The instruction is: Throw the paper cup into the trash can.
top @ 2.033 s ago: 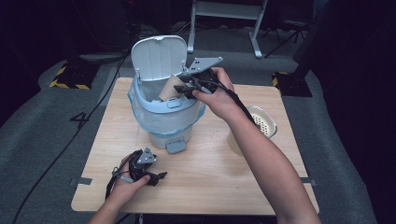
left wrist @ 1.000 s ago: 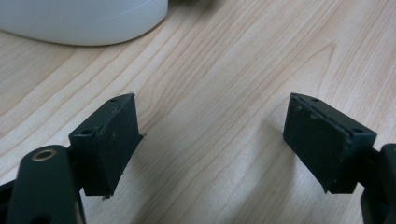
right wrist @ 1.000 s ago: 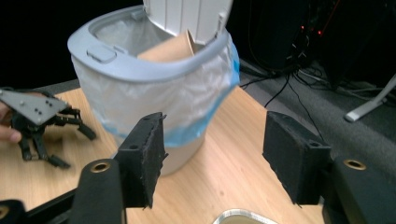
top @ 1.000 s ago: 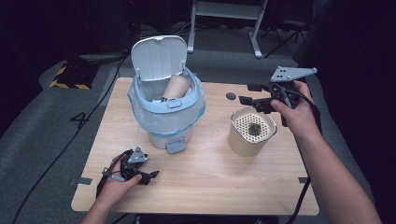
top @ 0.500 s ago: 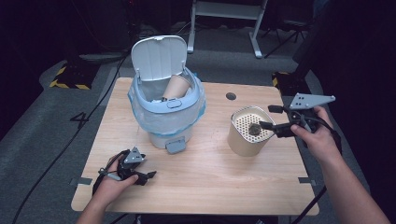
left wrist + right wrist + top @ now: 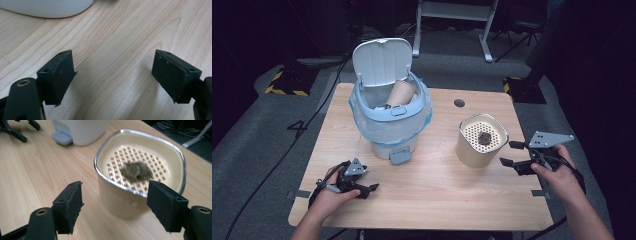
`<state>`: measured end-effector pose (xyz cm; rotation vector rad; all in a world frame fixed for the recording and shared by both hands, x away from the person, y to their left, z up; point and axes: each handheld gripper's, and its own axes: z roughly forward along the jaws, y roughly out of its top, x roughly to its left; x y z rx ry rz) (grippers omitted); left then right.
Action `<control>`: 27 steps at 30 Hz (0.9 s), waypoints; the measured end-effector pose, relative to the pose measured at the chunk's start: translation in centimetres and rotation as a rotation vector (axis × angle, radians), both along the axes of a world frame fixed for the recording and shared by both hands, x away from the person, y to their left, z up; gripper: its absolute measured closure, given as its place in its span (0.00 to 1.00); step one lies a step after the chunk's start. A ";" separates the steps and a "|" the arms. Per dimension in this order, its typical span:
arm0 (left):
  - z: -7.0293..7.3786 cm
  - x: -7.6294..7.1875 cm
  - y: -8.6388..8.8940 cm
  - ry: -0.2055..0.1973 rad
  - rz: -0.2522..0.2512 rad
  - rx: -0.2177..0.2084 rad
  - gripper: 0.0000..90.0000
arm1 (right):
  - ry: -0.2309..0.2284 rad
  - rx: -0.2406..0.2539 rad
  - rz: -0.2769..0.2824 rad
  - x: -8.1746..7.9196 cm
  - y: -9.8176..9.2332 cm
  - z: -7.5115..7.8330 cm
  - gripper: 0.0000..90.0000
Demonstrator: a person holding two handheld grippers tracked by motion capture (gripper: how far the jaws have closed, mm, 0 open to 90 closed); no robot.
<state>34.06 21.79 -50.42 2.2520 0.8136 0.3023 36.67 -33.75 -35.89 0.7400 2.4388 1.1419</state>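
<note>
Since two seconds ago the right tool [image 6: 511, 153] has left the mouth of the pale blue pedal bin with its white lid tipped up [image 6: 390, 107] and come down to the right of the cream plastic canister with a perforated insert [image 6: 481, 140], low over the light wooden bench [image 6: 437, 195]. A brown paper cup [image 6: 401, 93] now leans inside the bin, on the liner, which suggests the drop was the reason for the earlier reach.

Its jaws have just been opening and stand apart with nothing between them. In the right gripper view the canister [image 6: 140, 177] sits just beyond the fingertips [image 6: 70, 206], level with its wall, and a dark crumpled lump [image 6: 136, 170] rests on the grid of holes inside. Coming in from the side at that height looks like a set-up for taking the canister by its body, probably so its contents can follow the cup into the bin.

At the front left of the bench the left tool [image 6: 362, 187] rests, jaws wide and empty, pads [image 6: 61, 75] over bare wood, with the bin's white base at the top edge. It seems parked out of the way, near the bin's grey foot pedal [image 6: 399, 156], which faces the person.
</note>
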 end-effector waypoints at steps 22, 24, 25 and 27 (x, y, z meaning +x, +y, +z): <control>0.4 -0.2 0.6 0.036 0.034 -0.017 0.29 | 0.131 -0.021 -0.108 -2.2 -1.6 -12.9 0.27; 0.6 -0.3 0.7 0.034 0.038 -0.018 0.29 | 0.132 -0.044 -0.118 -2.2 -1.5 -13.7 0.26; 0.6 -0.3 0.7 0.030 0.036 -0.018 0.29 | 0.125 -0.027 -0.132 -2.3 -1.5 -14.2 0.21; 0.9 -0.3 0.8 0.024 0.041 -0.029 0.29 | 0.106 -0.003 -0.147 -2.4 -1.6 -14.5 0.20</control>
